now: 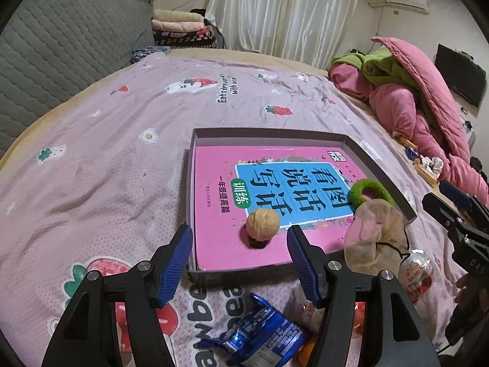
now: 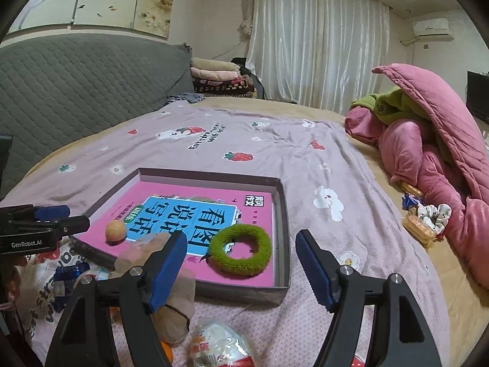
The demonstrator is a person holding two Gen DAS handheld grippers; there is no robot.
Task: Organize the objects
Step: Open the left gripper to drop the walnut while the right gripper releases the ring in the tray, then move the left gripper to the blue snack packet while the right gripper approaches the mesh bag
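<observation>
Several things at the bottom of both views are partly hidden: a crumpled blue snack wrapper (image 1: pixel 262 333) lies on the bedspread behind the fingers of the left gripper (image 1: pixel 240 263), and something orange beside it is too covered to identify. A sheer beige pouch (image 1: pixel 374 235) with a dark drawstring slumps against the near corner of the box, its contents unclear, and in the right wrist view one blue finger blocks most of it. A clear plastic egg-shaped packet (image 2: pixel 218 344) with red and white print is cut off by the lower edge. On a pink bedspread (image 1: pixel 128 140) printed with strawberries sits a shallow grey cardboard box (image 1: pixel 192 189), open at the top. Inside lies a pink workbook (image 1: pixel 220 229) with a blue title panel, filling most of the floor. On the book rest a small tan ball (image 1: pixel 262 224) near the front edge and a fuzzy green ring (image 2: pixel 241 252) toward the right wall, apart from each other. Both the left gripper and the right gripper (image 2: pixel 241 266) hover just short of the box with fingers spread wide, holding nothing.
</observation>
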